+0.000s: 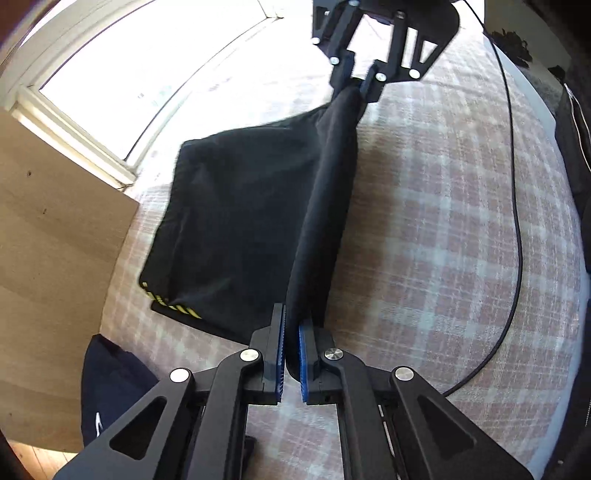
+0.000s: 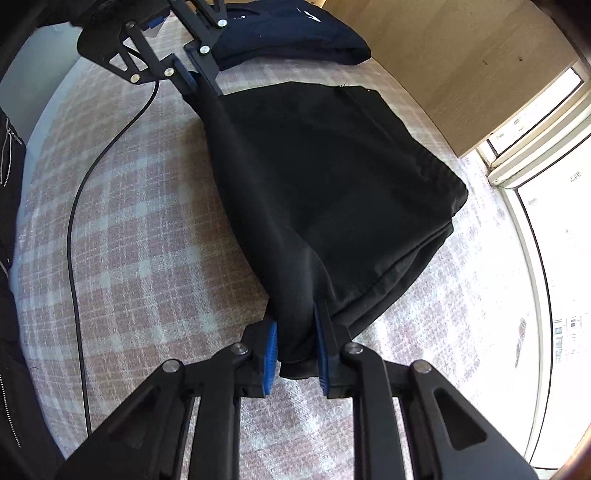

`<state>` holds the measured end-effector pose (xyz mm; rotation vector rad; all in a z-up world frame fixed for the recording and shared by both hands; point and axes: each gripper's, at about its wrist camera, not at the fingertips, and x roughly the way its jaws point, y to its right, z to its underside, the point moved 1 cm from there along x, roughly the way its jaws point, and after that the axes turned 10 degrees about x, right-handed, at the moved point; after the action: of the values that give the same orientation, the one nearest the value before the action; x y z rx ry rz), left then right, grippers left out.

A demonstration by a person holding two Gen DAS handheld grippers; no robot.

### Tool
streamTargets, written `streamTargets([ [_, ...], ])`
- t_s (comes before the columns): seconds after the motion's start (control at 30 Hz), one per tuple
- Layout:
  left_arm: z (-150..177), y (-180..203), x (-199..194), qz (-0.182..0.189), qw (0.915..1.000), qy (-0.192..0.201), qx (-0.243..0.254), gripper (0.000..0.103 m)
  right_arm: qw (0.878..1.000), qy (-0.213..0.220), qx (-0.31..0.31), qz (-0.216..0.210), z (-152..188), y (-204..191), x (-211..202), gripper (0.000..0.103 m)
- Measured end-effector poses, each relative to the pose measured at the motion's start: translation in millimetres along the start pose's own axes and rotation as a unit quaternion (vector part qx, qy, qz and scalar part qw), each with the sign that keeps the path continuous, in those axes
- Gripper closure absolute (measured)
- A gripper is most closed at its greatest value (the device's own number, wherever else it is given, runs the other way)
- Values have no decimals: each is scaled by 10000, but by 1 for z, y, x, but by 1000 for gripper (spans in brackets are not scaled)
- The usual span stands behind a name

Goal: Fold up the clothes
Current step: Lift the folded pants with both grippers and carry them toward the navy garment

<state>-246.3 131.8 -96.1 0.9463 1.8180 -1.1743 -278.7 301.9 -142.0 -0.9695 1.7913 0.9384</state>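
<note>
A black garment (image 1: 236, 206) lies partly folded on the plaid bed cover (image 1: 443, 236), with a yellow striped mark near one corner. My left gripper (image 1: 291, 325) is shut on one end of its raised edge. My right gripper (image 1: 358, 79) shows at the top of the left wrist view, shut on the other end. The edge hangs stretched between them, above the bed. In the right wrist view the garment (image 2: 332, 192) spreads ahead, my right gripper (image 2: 295, 321) is shut on its near corner, and my left gripper (image 2: 194, 83) holds the far corner.
A folded dark navy garment (image 2: 295, 33) lies by the wooden board (image 2: 461, 66) at the bed's end; it also shows in the left wrist view (image 1: 110, 384). A black cable (image 1: 513, 221) runs across the cover. A bright window (image 1: 147, 74) is beyond the bed.
</note>
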Motion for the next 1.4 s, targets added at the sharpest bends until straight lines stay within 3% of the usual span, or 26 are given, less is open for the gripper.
streamTargets([
  [0.33, -19, -72, -97, -764, 9931, 583, -679, 98, 9886, 1018, 574, 954, -62, 53, -147, 89],
  [0.53, -16, -55, -159, -857, 9927, 434, -725, 98, 9877, 1260, 472, 802, -70, 28, -213, 90],
  [0.77, 28, -22, -202, -583, 9937, 230, -932, 98, 9928, 1118, 372, 226, -103, -23, -216, 91],
  [0.9, 75, -28, -206, -481, 9937, 203, -988, 98, 9943, 1001, 241, 269, -138, -53, -202, 91],
  [1.07, 139, -88, -206, -641, 9911, 284, -1132, 98, 9941, 871, 492, 414, -216, -50, -177, 92],
  [1.17, 163, -151, -216, -1017, 9883, 159, -1127, 98, 9914, 928, 641, 662, -278, -30, -173, 92],
  [1.27, 178, -216, -236, -1546, 9827, 3, -1019, 98, 9849, 1136, 509, 1206, -337, -14, -182, 92],
  [1.33, 187, -246, -251, -1908, 9757, 90, -1070, 98, 9821, 1253, 556, 1289, -365, -5, -186, 92],
  [1.4, 202, -259, -252, -1988, 9728, 173, -1172, 98, 9812, 1318, 587, 1284, -382, -4, -181, 92],
])
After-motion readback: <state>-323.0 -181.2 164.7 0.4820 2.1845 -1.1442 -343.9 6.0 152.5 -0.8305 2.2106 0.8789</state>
